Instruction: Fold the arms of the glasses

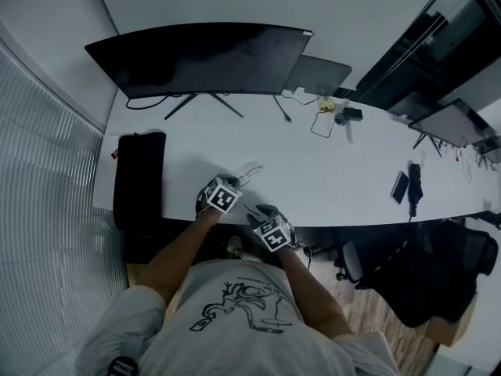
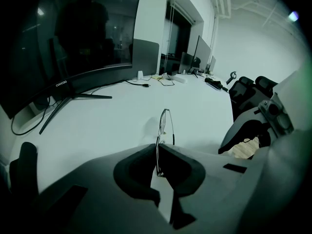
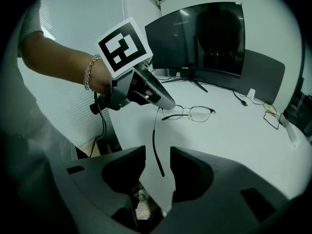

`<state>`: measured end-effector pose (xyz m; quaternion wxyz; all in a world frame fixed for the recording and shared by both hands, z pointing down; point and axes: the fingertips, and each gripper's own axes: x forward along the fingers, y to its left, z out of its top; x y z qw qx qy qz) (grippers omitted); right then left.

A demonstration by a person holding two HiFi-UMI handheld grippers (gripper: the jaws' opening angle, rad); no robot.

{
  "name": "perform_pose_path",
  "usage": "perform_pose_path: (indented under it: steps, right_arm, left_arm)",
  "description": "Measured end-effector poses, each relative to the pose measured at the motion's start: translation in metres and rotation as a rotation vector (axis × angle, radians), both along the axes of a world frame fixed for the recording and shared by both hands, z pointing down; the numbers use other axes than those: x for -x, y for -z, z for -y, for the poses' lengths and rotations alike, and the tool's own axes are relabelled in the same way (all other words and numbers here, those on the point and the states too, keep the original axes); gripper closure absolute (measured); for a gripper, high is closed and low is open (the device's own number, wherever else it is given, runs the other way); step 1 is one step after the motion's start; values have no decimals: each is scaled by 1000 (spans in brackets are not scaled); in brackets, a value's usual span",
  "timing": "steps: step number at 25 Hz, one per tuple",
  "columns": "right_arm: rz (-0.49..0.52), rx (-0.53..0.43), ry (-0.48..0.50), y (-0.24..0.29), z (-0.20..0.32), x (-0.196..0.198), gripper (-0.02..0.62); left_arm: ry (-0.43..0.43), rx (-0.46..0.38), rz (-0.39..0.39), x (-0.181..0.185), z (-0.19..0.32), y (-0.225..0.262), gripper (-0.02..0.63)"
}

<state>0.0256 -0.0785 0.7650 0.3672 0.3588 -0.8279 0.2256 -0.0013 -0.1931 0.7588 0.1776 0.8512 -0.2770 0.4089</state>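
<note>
Left tool [image 2: 159, 147] is clenched on the glasses [image 2: 165, 123], pads pinching the thin rim at one end, lenses pointing away toward the far side. Right tool [image 3: 158, 167] is released: jaws wide apart, nothing pressed. The loose arm of the glasses [image 3: 154, 145] dangles straight down into the gap between them, touching neither pad as far as I can tell. The second arm looks to lie close along the frame, but I can't be sure it's fully folded.

So the step in hand, I'd say, is swinging that hanging arm in. Best done gently: the left tool holds firm near the hinge while the right tool nudges the arm sideways with one jaw, pushing near the tip where leverage is kind, rather than squeezing it. Follow the hinge's own arc and don't twist the wire frame.

Now the room. The glasses sit right at the near edge of the desk [image 1: 329, 171], the hanging arm out past that edge, so a slip drops them to the floor. Beyond the lenses the desk is bare and white. The flat black case [image 1: 139, 182] lies to the left, well apart; the monitor [image 1: 196, 57] stands at the far side, the phone [image 1: 400, 186] off right. Plenty of space to shift inward.
</note>
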Motion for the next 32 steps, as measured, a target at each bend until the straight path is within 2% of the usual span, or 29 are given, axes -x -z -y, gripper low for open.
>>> perform_pose_path:
  steps: [8, 16, 24, 28, 32]
  right_arm:
    - [-36, -5, 0, -7, 2, -8, 436]
    - [-50, -9, -6, -7, 5, -17, 442]
    - [-60, -8, -32, -11, 7, -26, 445]
    - [-52, 6, -65, -8, 10, -32, 446]
    - [-47, 10, -84, -8, 14, -38, 446]
  left_arm:
    - [13, 41, -13, 2, -9, -1, 574]
    - [4, 29, -33, 0, -9, 5, 574]
    - [-17, 87, -25, 1, -22, -1, 574]
    - [-41, 35, -39, -3, -18, 8, 574]
    - [-70, 22, -43, -7, -21, 11, 574]
